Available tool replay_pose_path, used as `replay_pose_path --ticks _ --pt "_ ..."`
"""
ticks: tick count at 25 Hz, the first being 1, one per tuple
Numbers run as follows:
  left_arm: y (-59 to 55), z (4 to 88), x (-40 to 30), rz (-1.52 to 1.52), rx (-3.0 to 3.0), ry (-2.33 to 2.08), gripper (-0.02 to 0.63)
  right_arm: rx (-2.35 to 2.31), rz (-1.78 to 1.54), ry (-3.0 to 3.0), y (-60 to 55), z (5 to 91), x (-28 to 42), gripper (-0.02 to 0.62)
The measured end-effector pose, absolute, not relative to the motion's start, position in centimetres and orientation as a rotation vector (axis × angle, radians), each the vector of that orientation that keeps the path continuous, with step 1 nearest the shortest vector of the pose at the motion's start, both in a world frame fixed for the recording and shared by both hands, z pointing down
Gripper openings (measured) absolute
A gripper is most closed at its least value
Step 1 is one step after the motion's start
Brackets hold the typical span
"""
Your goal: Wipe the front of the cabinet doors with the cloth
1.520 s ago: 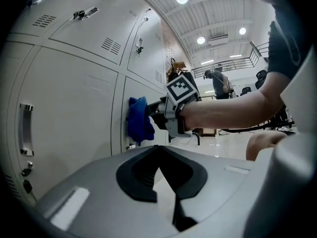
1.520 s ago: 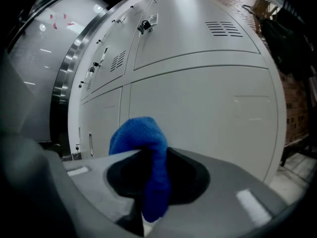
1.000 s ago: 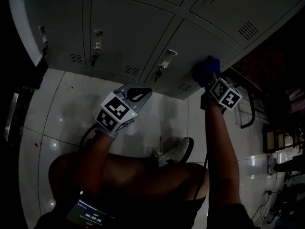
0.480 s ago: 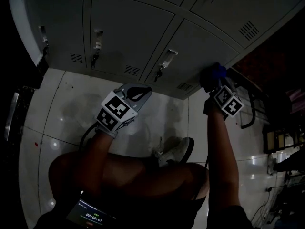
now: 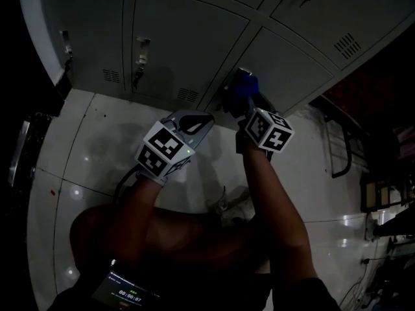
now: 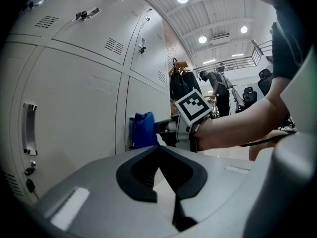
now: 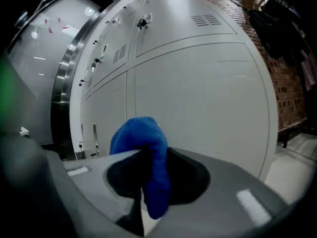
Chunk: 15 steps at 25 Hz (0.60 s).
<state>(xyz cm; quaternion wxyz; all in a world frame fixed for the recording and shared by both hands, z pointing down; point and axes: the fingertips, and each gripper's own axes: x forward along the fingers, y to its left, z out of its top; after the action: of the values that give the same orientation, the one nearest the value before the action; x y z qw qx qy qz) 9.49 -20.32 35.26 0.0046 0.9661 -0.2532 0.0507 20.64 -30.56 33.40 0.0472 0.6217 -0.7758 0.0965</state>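
The right gripper (image 7: 148,182) is clenching the blue cloth (image 7: 141,138), holding it against a lower cabinet door (image 5: 285,63) beside its handle. The cloth is looking soft and light, probably best pinched mid-bunch. The left gripper (image 6: 166,182) is hanging closed and empty. Darkness is hiding the exact contact.

Phone screen (image 5: 126,293), timer 00:00:07 (small, faint)

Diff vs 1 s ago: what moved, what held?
The right gripper, shut on the blue cloth, slid leftward across the cabinet doors, with the cloth against the front. Nothing was grasped or released. The left gripper stayed shut and empty, held low, off the doors.
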Motion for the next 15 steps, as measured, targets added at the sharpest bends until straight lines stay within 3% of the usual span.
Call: replay_pose_path --ticks 6,15 --pt "-20.4 34.7 9.3 0.111 3.020 -0.796 0.002 1.839 0.296 -2.357 -32.6 34.9 17.6 0.077" --pt "-20.3 34.9 9.3 0.118 3.018 -0.789 0.001 1.871 0.222 -2.277 -32.3 34.9 23.1 0.077"
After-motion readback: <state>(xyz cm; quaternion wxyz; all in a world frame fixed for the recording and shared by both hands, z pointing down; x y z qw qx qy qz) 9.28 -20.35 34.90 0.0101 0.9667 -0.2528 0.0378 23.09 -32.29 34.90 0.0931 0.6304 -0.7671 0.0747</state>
